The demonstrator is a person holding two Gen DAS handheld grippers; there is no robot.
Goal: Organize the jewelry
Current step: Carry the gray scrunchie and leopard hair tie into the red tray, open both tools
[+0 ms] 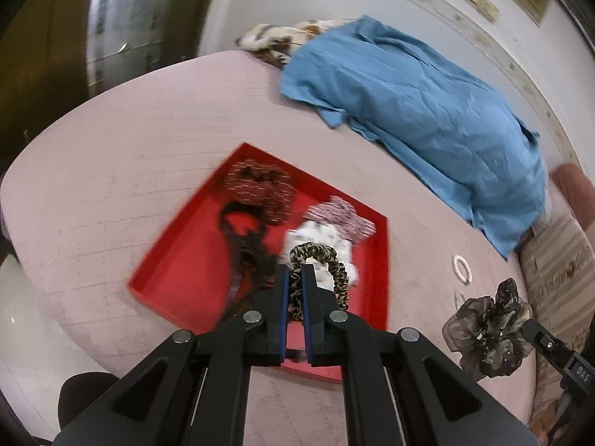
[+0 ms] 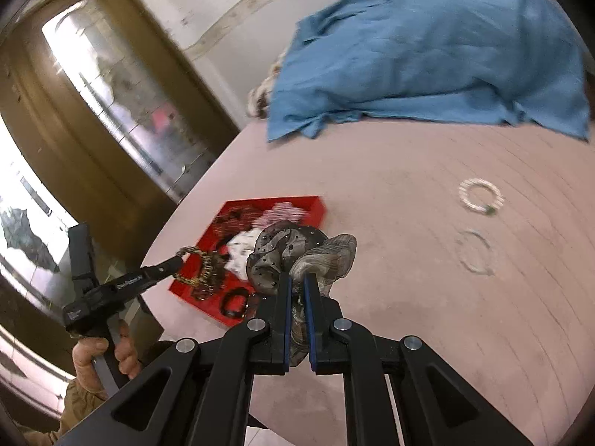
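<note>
My left gripper (image 1: pixel 295 271) is shut on a leopard-print scrunchie (image 1: pixel 323 260) and holds it above the red tray (image 1: pixel 178 264). The tray holds a dark red scrunchie (image 1: pixel 256 189), a black hair tie (image 1: pixel 241 234), a white scrunchie (image 1: pixel 319 238) and a pink patterned one (image 1: pixel 342 215). My right gripper (image 2: pixel 297 278) is shut on a grey sheer scrunchie (image 2: pixel 297 256), held above the pink bed right of the tray (image 2: pixel 230 215). It also shows in the left wrist view (image 1: pixel 487 330). A white bead bracelet (image 2: pixel 479 195) and a clear bracelet (image 2: pixel 476 252) lie on the bed.
A blue cloth (image 1: pixel 416 111) covers a pillow at the back of the pink bed (image 1: pixel 111 171). A patterned blanket (image 1: pixel 275 37) lies behind it. The bed edge and floor (image 2: pixel 33 223) are at the left, with a door (image 2: pixel 111 93) beyond.
</note>
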